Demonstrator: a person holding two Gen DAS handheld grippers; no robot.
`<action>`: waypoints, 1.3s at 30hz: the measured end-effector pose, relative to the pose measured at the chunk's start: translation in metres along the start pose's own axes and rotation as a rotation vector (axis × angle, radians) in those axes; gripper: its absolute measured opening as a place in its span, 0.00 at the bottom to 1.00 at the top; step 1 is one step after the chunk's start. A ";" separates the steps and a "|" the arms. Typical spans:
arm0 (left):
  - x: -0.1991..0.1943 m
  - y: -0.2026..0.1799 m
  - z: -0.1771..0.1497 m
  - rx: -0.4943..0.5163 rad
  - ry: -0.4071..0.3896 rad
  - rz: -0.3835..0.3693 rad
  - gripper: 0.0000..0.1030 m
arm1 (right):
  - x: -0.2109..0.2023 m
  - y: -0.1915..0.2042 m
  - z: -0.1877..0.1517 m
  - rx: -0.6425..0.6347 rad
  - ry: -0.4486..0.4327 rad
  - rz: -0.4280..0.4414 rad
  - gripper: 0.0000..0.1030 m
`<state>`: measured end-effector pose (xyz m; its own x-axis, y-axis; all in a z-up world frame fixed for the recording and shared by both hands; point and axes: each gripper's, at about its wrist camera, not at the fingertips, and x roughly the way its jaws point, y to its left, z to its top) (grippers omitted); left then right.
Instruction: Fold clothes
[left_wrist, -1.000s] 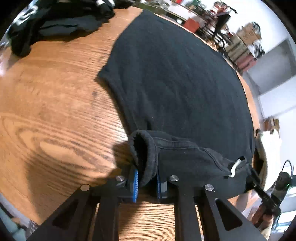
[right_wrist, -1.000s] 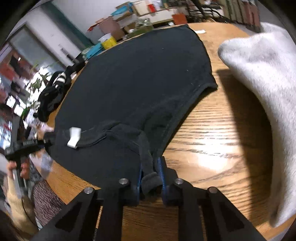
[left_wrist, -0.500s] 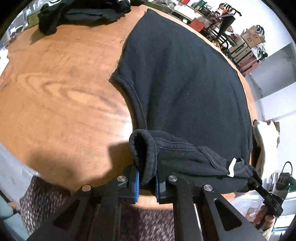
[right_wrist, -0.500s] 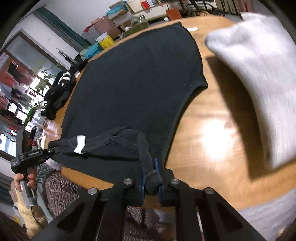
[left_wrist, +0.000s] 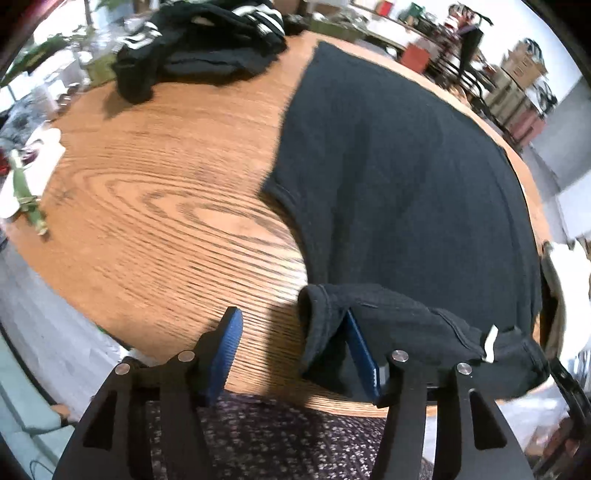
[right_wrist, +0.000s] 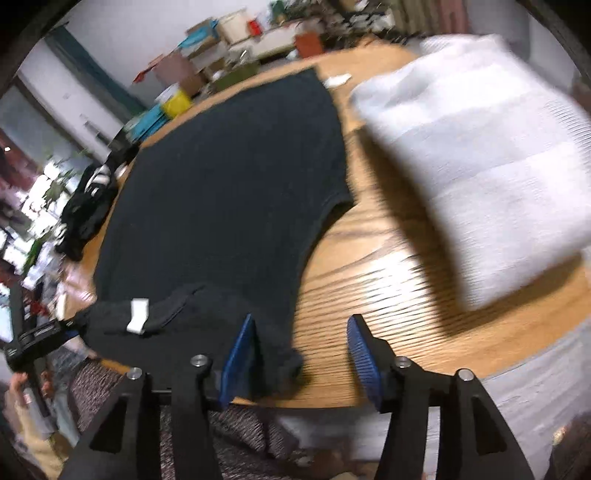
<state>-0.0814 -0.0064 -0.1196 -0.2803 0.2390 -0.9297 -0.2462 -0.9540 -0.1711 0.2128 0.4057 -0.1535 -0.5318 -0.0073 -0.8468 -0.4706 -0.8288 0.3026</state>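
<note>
Knit black shirt (left_wrist: 399, 184) lies flat on grained round wooden table (left_wrist: 155, 206).

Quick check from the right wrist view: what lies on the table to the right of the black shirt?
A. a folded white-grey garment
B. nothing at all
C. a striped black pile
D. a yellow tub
A: a folded white-grey garment rests on the wooden table to the right of the black shirt.

Motion blur smears the folded white knitted garment (right_wrist: 476, 162) near the round wooden tabletop's (right_wrist: 369, 295) right edge; the frame's right side crops it.
</note>
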 end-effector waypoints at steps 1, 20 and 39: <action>-0.005 -0.003 0.000 0.004 -0.016 -0.030 0.57 | -0.008 0.005 -0.001 -0.025 -0.026 0.036 0.53; 0.015 0.019 -0.026 0.086 0.040 0.046 0.29 | 0.065 0.025 -0.001 -0.134 0.086 0.059 0.25; -0.050 0.034 -0.028 0.085 -0.004 -0.282 0.52 | 0.040 0.064 -0.001 -0.217 0.109 0.200 0.38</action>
<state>-0.0495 -0.0563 -0.0884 -0.1935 0.4935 -0.8479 -0.3921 -0.8312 -0.3943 0.1625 0.3517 -0.1689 -0.5143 -0.2325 -0.8255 -0.1964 -0.9050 0.3773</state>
